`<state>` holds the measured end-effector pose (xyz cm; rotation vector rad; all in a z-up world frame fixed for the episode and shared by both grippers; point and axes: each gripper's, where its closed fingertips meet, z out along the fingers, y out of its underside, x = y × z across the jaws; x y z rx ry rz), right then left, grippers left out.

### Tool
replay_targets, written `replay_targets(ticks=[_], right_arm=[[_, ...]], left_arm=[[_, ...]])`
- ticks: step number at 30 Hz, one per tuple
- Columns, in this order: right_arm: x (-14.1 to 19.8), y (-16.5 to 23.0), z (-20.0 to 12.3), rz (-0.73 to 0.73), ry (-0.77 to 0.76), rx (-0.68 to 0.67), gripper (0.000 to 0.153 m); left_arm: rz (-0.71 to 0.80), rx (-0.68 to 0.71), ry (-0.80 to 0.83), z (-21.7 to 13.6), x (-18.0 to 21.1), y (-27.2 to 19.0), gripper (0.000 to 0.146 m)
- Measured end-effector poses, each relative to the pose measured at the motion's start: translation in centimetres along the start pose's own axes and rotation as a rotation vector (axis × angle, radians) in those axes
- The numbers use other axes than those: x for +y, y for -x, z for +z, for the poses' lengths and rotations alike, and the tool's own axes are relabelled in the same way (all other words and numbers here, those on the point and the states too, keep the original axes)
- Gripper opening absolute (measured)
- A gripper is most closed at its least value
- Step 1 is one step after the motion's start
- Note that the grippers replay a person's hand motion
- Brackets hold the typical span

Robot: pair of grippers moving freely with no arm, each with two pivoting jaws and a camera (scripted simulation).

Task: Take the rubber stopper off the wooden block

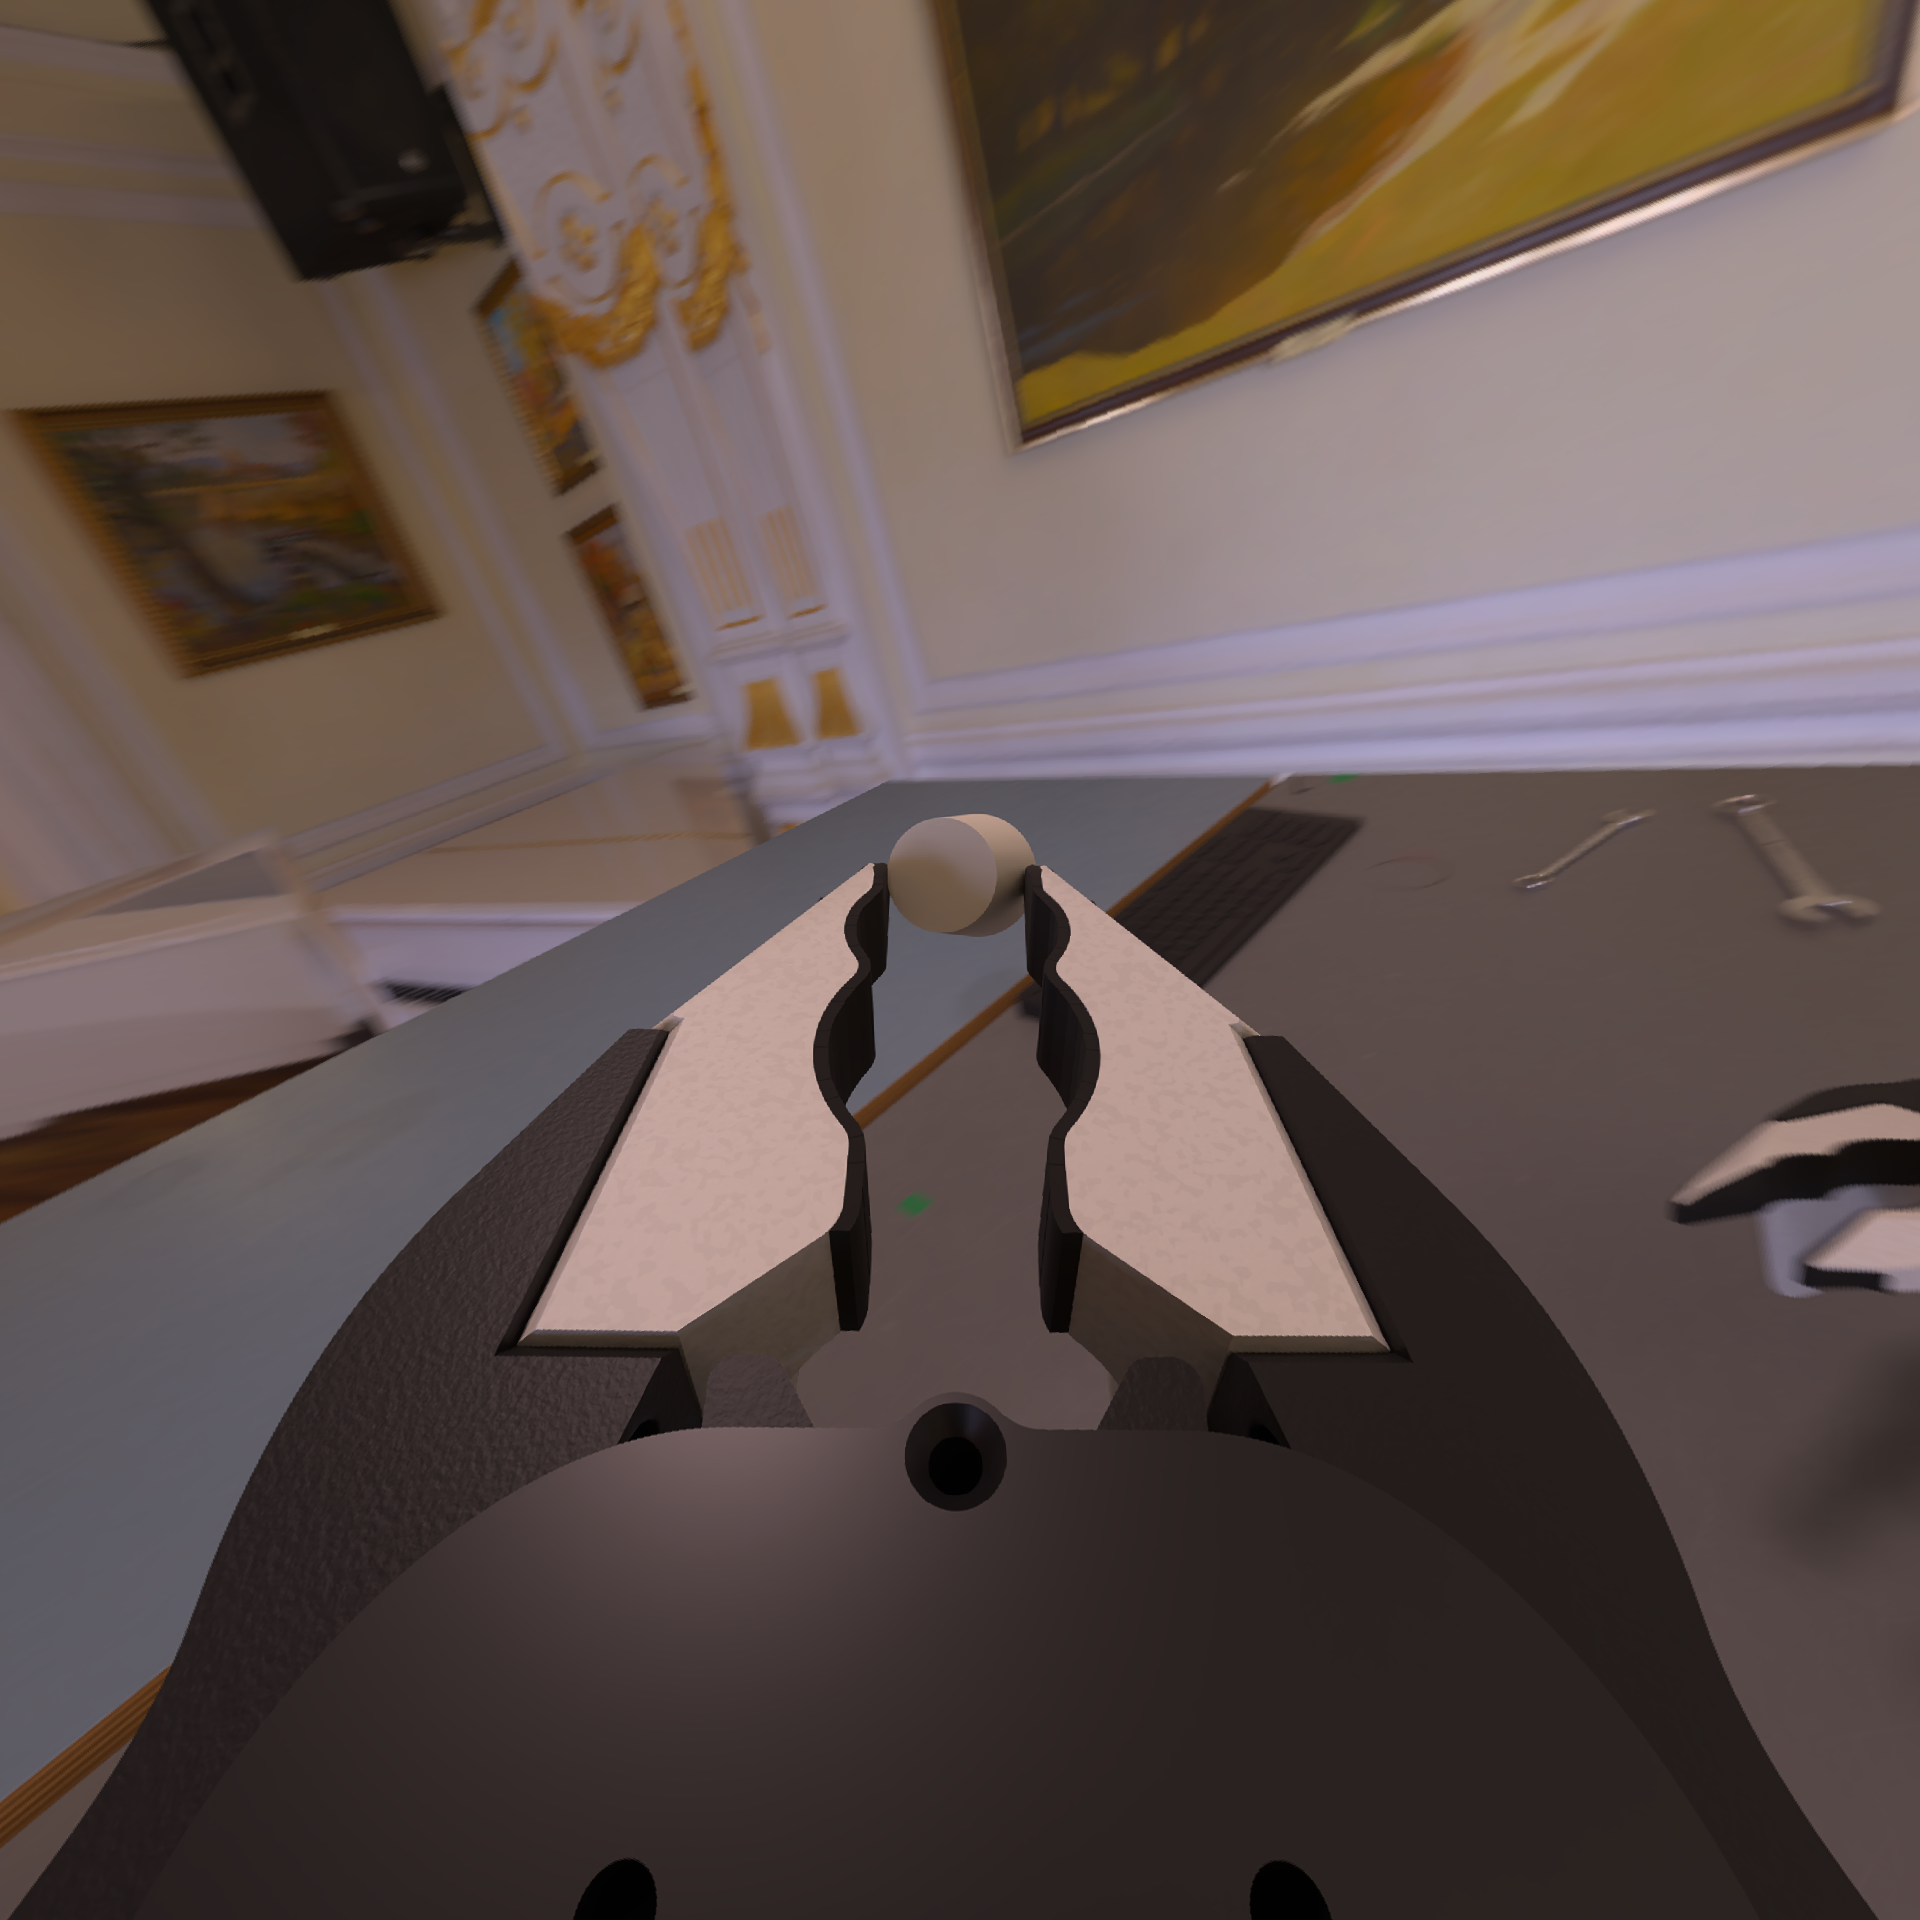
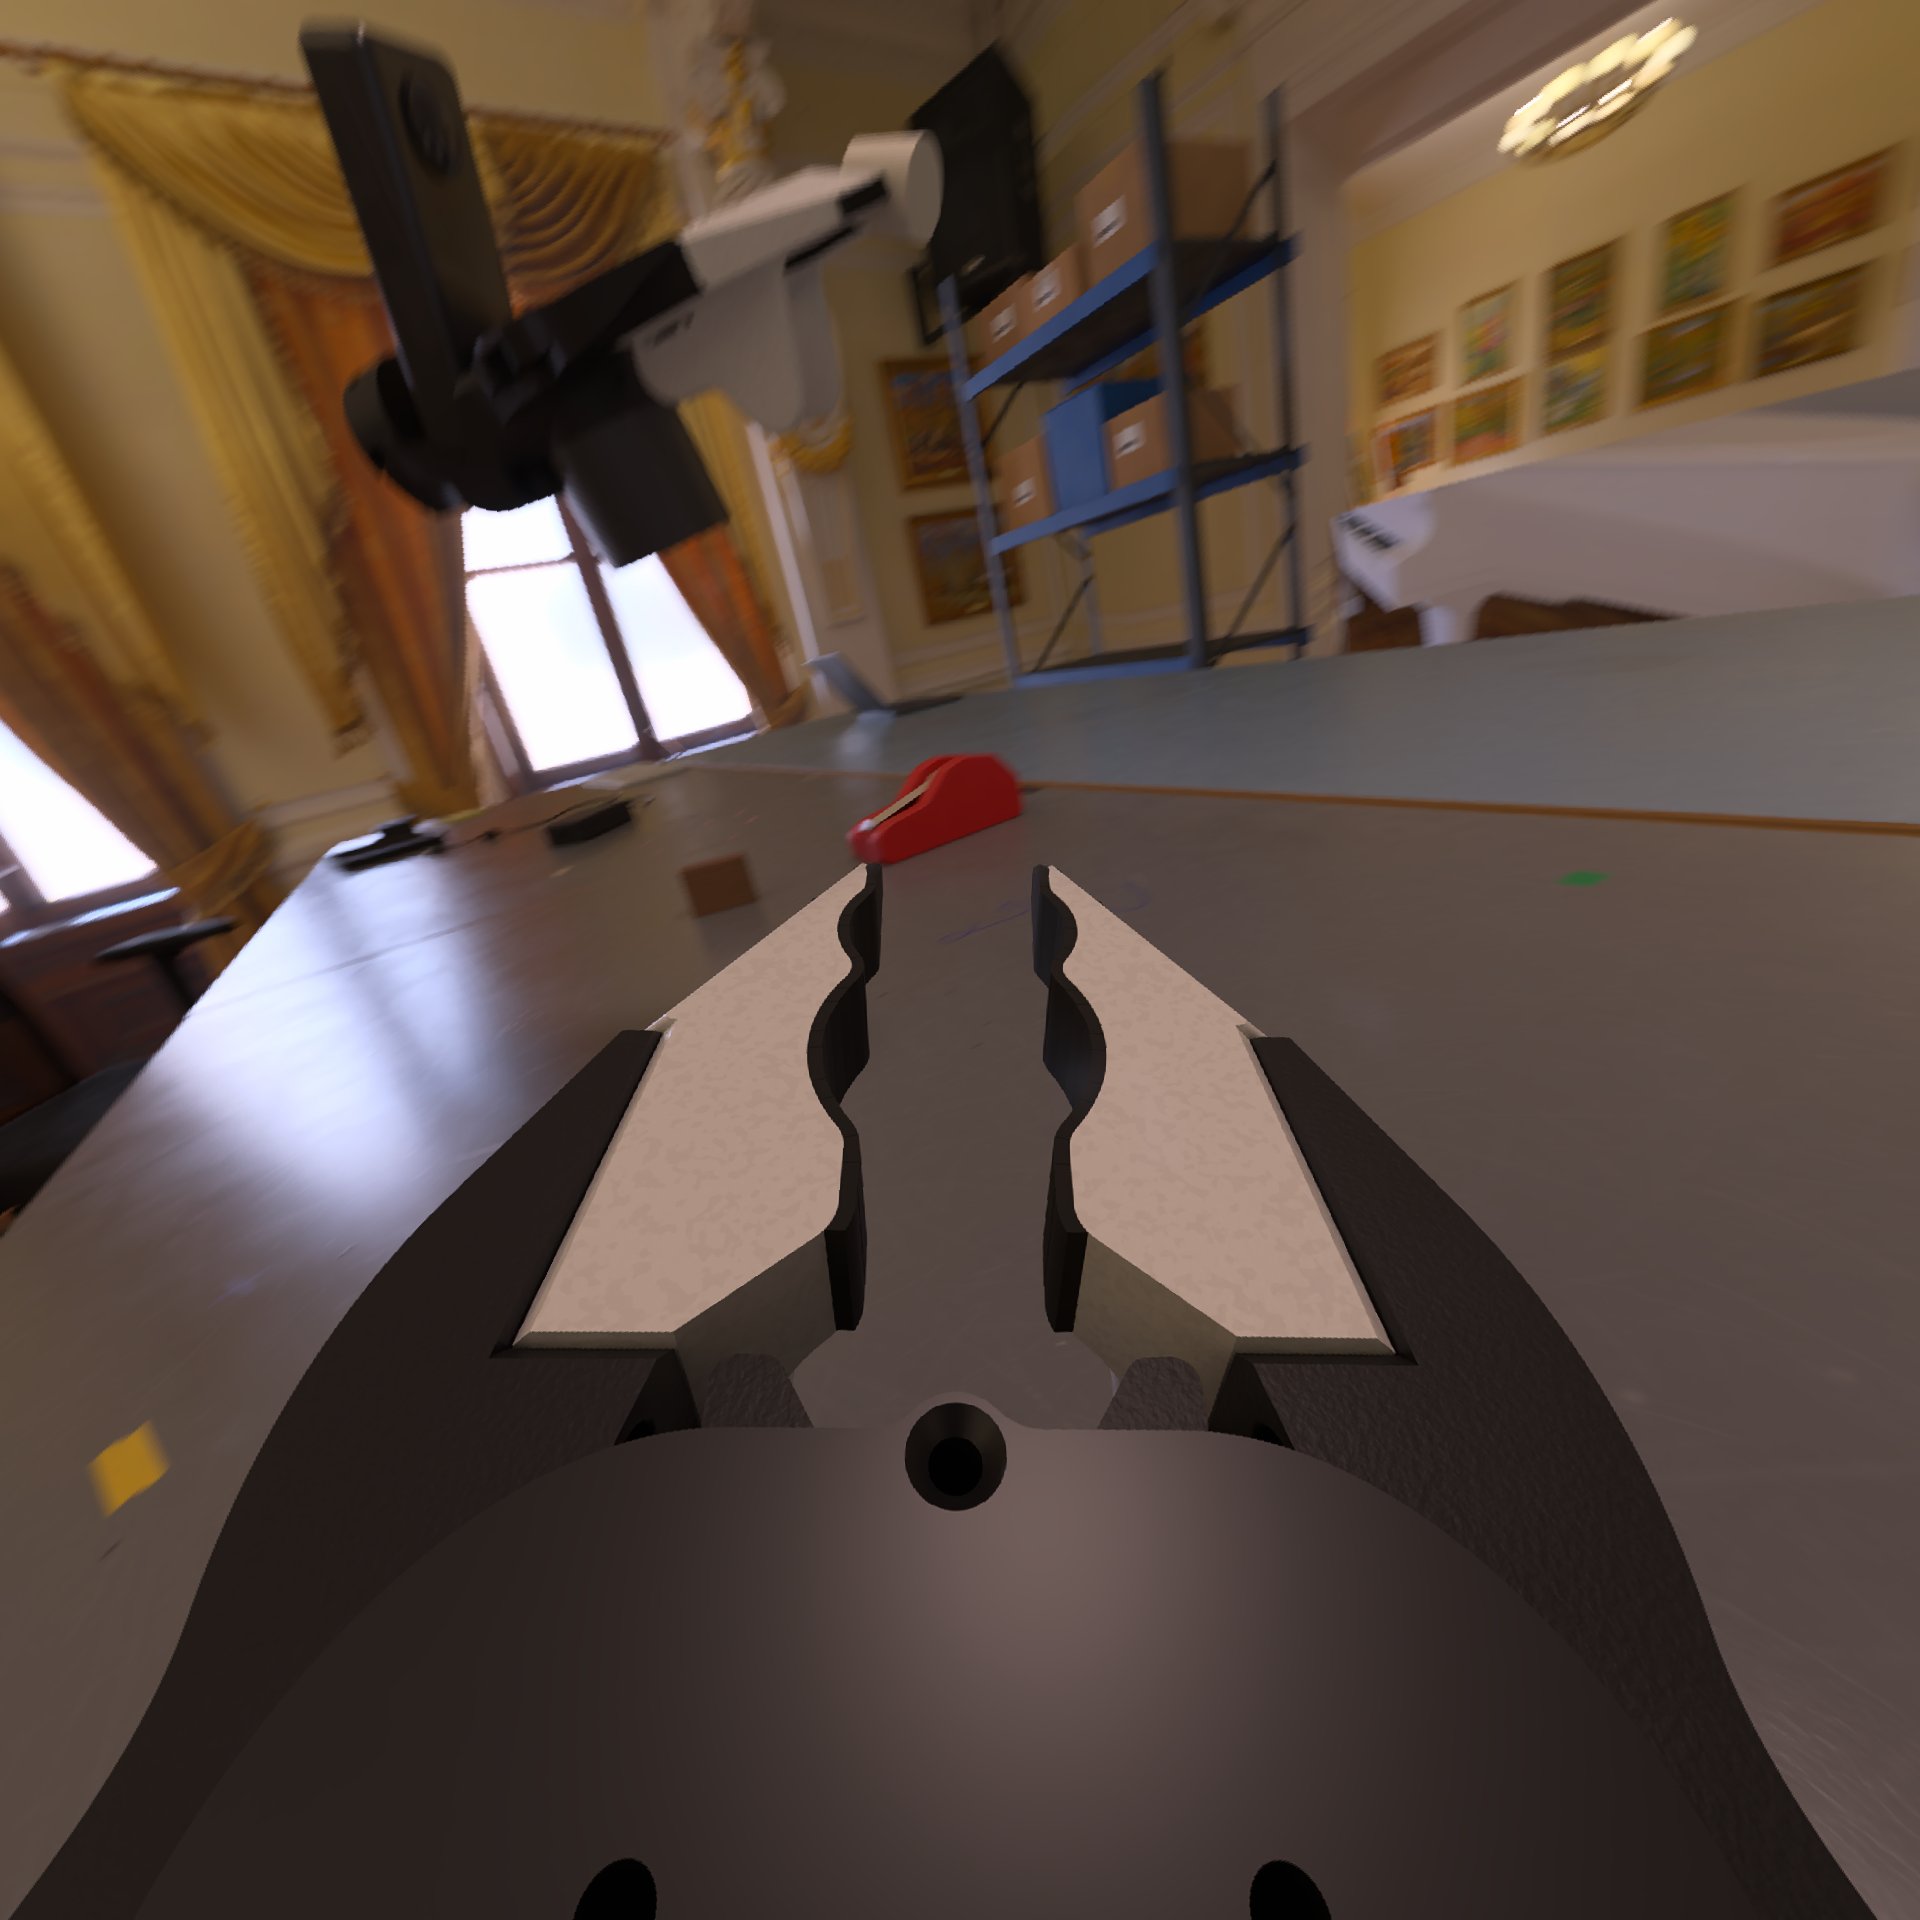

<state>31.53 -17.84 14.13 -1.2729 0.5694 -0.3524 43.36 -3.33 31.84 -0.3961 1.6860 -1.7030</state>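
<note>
In the left wrist view, my left gripper [image 1: 954, 885] is shut on a beige rubber stopper [image 1: 951, 868], held by its sides between the fingertips, well above the dark table [image 1: 1455, 1039]. In the right wrist view, a small brown wooden block [image 2: 719, 883] sits on the table, ahead and to the left of my right gripper [image 2: 956, 883]. That gripper is open and empty, low over the table. The left gripper also shows there, high up at the upper left [image 2: 499, 343]. The right gripper shows blurred at the right edge of the left wrist view [image 1: 1808, 1195].
A red tape dispenser [image 2: 935, 805] stands just beyond the right fingertips. Two wrenches [image 1: 1579, 847] [image 1: 1787, 862] and a black keyboard [image 1: 1226, 894] lie on the far part of the table. A yellow square [image 2: 130, 1465] lies at the near left. Dark flat objects [image 2: 582, 826] lie near the far left edge.
</note>
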Motion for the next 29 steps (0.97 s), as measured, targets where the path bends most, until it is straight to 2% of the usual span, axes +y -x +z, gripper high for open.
replay_targets(ticks=[3, 8, 14, 18, 21, 24, 27, 29], right_arm=[[-1.3, -2.1, -1.1, -0.001, -0.069, 0.109, 0.028], [-2.0, -3.4, -2.5, -0.001, -0.085, 0.127, 0.029], [-3.0, -3.4, -4.1, 0.070, -0.125, 0.015, 0.030], [-3.1, -3.5, -3.7, 0.029, -0.067, -0.004, 0.041], [-3.1, -3.2, -1.1, 0.023, 0.042, -0.042, 0.048], [-1.8, -2.5, 3.9, 0.057, 0.230, -0.111, 0.057], [1.1, -1.8, 9.2, 0.181, 0.410, -0.180, 0.076], [2.9, -1.0, 11.6, 0.302, 0.498, -0.248, 0.092]], left_arm=[[-0.094, 0.116, -0.082, 2.8, 2.0, -3.4, 0.026], [-0.260, 0.154, -0.102, 4.6, 6.6, -5.0, 0.026], [-0.324, 0.153, -0.115, 3.3, 8.9, -4.2, 0.026], [-0.361, 0.220, -0.175, 1.4, 9.3, -4.3, 0.026], [-0.391, 0.248, -0.207, 0.1, 10.2, -4.6, 0.026], [-0.430, 0.261, -0.243, -0.6, 11.4, -4.9, 0.026], [-0.437, 0.253, -0.247, -0.8, 12.2, -5.0, 0.026], [-0.407, 0.231, -0.242, -0.8, 12.4, -5.0, 0.026]])
